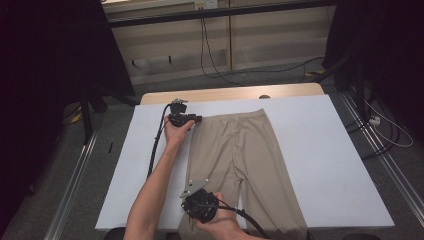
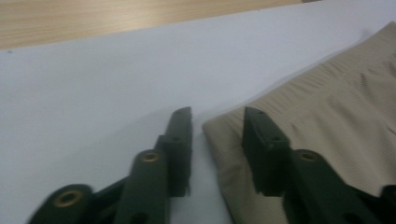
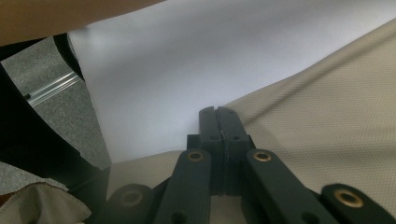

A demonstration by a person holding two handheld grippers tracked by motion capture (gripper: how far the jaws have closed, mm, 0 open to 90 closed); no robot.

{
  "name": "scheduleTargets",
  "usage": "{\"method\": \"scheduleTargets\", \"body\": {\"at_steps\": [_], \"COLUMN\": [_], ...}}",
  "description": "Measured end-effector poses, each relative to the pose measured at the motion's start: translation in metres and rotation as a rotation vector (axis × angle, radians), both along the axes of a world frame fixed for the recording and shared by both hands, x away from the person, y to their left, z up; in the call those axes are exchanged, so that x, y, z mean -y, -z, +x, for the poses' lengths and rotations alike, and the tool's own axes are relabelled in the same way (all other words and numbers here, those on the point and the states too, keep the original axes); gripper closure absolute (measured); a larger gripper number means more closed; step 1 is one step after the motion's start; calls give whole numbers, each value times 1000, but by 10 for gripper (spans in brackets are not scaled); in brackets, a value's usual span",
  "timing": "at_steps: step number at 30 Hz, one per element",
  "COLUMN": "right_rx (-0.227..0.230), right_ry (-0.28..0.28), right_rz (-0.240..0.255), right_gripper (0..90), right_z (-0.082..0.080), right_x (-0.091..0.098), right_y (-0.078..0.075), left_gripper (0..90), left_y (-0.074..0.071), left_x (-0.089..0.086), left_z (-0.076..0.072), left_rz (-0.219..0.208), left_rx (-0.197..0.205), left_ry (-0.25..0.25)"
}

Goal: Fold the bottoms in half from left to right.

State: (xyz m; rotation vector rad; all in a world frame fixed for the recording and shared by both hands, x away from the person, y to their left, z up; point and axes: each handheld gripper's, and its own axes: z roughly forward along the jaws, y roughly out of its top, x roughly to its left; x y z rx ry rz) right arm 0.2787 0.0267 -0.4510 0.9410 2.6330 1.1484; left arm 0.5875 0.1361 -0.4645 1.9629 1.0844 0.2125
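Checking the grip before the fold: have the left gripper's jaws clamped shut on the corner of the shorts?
No, the left gripper has a clear gap between its jaws, which straddle the corner of the shorts.

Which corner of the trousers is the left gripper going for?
On the white table cover, beige trousers lie flat, waistband at the far end. The left gripper straddles the waistband's left corner, the one nearest the wooden table edge; the right gripper pinches a leg's edge.

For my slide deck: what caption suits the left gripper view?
Left gripper straddling the waistband corner of beige shorts on a white table cover, jaws apart.
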Motion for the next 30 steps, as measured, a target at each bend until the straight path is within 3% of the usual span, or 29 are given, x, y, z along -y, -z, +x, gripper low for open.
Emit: {"method": "scheduleTargets", "body": {"at_steps": [1, 3, 4, 8, 18, 26, 30], "right_rx": [0, -5, -7, -6, 23, 36, 46], "right_ry": [0, 4, 3, 5, -12, -34, -48], "right_rz": [0, 6, 10, 42, 144, 195, 224], "right_gripper": [900, 900, 900, 900, 900, 900, 900], "right_z": [0, 0, 1, 1, 4, 5, 3], "right_x": [0, 1, 1, 3, 12, 12, 11], "right_y": [0, 0, 0, -4, -21, -32, -39], "left_gripper": [711, 721, 773, 851, 857, 856, 856], "left_y": [0, 1, 1, -3, -25, -45, -52], "left_x": [0, 1, 1, 2, -8, -20, -27], "left_z": [0, -1, -2, -2, -1, -5, -6], "left_rz": [0, -16, -29, -39, -83, -70, -69], "left_rx": [0, -14, -27, -25, 0, 44, 46], "left_ry": [0, -8, 2, -10, -48, -71, -82]}}
